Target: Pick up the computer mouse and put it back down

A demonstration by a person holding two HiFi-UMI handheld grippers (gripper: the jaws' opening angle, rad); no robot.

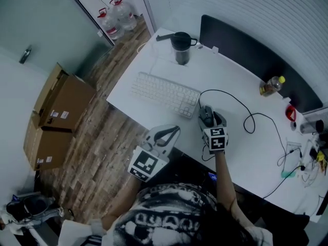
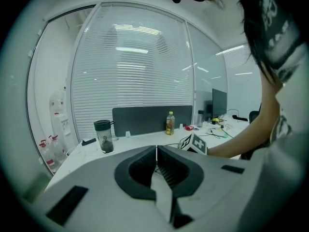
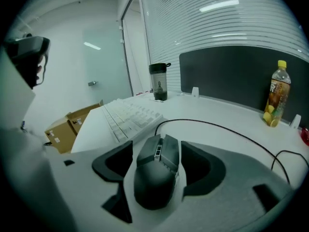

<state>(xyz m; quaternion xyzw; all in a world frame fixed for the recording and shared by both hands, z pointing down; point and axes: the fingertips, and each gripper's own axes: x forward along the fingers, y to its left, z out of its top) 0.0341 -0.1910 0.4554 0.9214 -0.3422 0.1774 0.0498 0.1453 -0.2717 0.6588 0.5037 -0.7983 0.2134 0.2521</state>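
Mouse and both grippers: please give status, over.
Left gripper shut, empty. Right gripper open, jaws astride mouse, pads not pressing. Mouse on desk, keyboard close beside, nothing blocking.

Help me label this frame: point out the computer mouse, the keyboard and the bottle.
computer mouse point(image 3: 154, 182): right gripper view, on its rounded back.
keyboard point(image 1: 165, 94): head view, middle of the keys.
bottle point(image 1: 270, 86): head view, on its body.
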